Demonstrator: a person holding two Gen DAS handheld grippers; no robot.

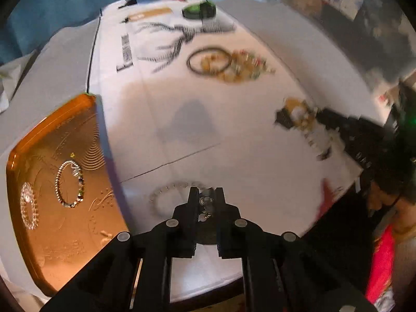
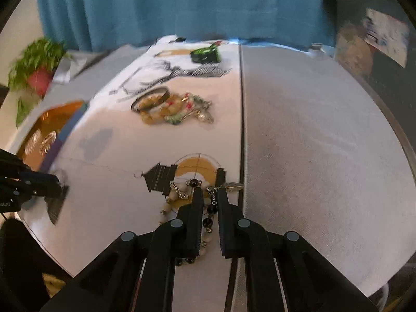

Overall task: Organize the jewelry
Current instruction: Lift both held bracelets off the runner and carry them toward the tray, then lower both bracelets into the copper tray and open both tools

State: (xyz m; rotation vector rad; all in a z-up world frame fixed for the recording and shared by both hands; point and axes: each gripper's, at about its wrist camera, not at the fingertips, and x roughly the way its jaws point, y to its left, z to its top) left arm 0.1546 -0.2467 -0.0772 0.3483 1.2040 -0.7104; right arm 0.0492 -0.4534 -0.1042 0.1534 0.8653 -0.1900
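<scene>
Through your left wrist camera, your left hand-held gripper point(image 1: 206, 195) has its fingers drawn close, with only a narrow gap, and a clear beaded bracelet point(image 1: 171, 195) is caught between the tips; its loop trails off to the left of the fingers, blurred, so you cannot tell how firm the hold is. To the left of this hand-held gripper sits an orange tray point(image 1: 52, 249) on the white worktop point(image 1: 234, 135), with two bracelets inside: a chain bracelet point(image 1: 69, 184) and, further left, a sparkly bracelet point(image 1: 29, 206). Ahead and a little right lies a pile of jewelry point(image 1: 228, 63), with a green box point(image 1: 199, 11) beyond it. Far to the right your other hand-held gripper point(image 1: 296, 118) shows as a blur over more beads.

Through your right wrist camera, your right hand-held gripper point(image 2: 209, 195) is nearly closed around a black and white bead strand point(image 2: 210, 208), which runs between the fingers and back toward you. More of its beads spread just left of the tips. The pile of jewelry point(image 2: 174, 106) lies well ahead, the orange tray point(image 2: 49, 124) far left, and a potted plant point(image 2: 36, 70) beyond that.
</scene>
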